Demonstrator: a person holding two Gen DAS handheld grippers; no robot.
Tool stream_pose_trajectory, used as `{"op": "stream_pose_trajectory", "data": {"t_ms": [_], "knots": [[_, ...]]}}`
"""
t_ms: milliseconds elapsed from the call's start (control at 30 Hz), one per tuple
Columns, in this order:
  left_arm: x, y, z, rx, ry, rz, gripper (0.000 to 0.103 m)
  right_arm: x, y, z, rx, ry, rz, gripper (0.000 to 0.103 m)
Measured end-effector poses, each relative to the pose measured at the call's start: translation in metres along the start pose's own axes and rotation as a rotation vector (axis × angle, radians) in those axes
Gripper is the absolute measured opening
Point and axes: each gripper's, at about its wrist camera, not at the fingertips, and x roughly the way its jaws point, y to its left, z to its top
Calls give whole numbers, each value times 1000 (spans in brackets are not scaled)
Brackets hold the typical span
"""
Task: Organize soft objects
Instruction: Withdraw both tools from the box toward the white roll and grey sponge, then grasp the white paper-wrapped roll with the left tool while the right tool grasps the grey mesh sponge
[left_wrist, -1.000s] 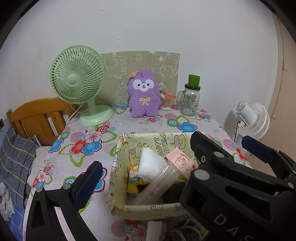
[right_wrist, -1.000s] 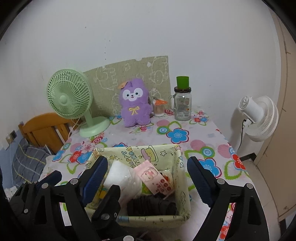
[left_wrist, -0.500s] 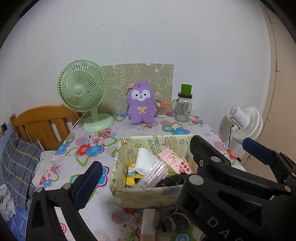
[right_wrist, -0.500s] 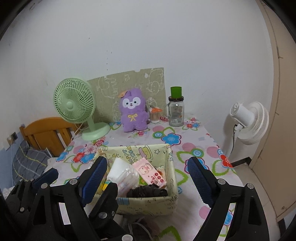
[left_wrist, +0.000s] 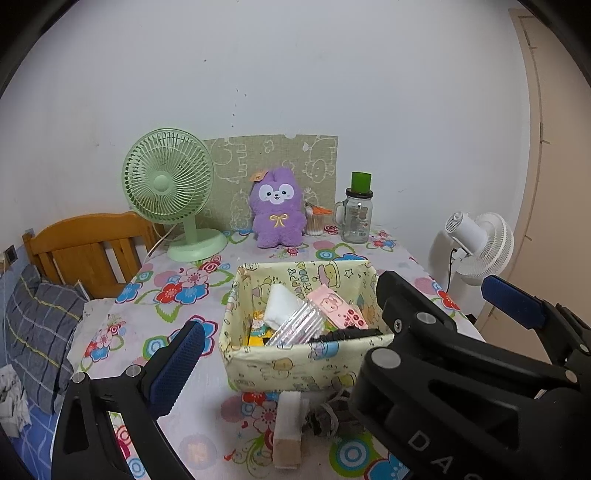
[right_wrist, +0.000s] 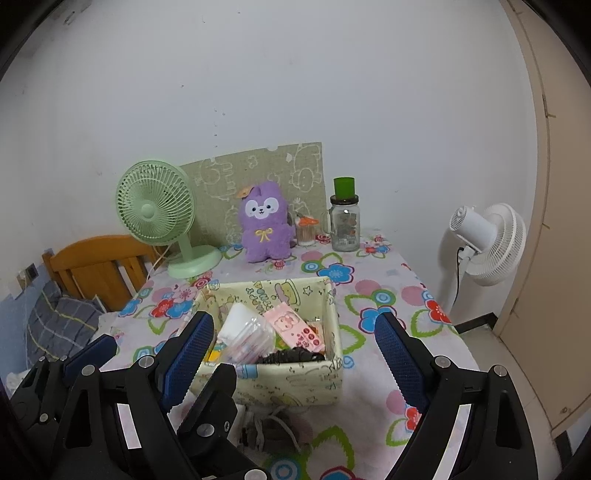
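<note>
Claws wide and empty, bin well filled

Claws first: the right claw (right_wrist: 291, 354) stands with its blue pads far apart and nothing between them, hanging above the near edge of the desk (right_wrist: 376, 266). The left claw (left_wrist: 340, 321) is likewise spread, one pad low on the left, the other far to the right; in its own view the black body of the right claw crosses in front of it, so the two tools sit close together.

Just beyond both lies the bin (right_wrist: 295, 384), a soft yellow fabric box holding a white pouch (right_wrist: 240, 317), a clear packet, a pink card and something dark. Near the bin's near wall, on the desk, are a white block (left_wrist: 288, 428) and a tangle of grey cord or cloth (left_wrist: 332, 410); what it is I cannot tell.

Far back against the wall sits the plush (right_wrist: 264, 221), purple, upright, between the green fan (right_wrist: 159, 218) and the jar (right_wrist: 345, 225).

My judgement: the plush looks like the remaining soft thing. To take it well, reach over the bin rather than through it, close on the body below the head, and keep clear of the jar and the small cup just right of it. The bin is nearly full, so lay the plush on top gently.
</note>
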Motion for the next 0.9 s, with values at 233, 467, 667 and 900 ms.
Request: {"op": "stream_pose_trajectory", "data": {"t_ms": [233,467,667,900], "knots": [[-7,-4,-16,5,3,-16,103,-8,-3,-16,-2,3,-14,96],[-8,-4,-34,-2,17,-16,103,-9,-5,-33,-1,23,-5,97],[-8,-2,-45,-12,32,-10,103,-9,0,-44,-51,14,-1,100],[-3,1,-61,4,35,-8,103,-4,2,-61,-53,28,12,102]]}}
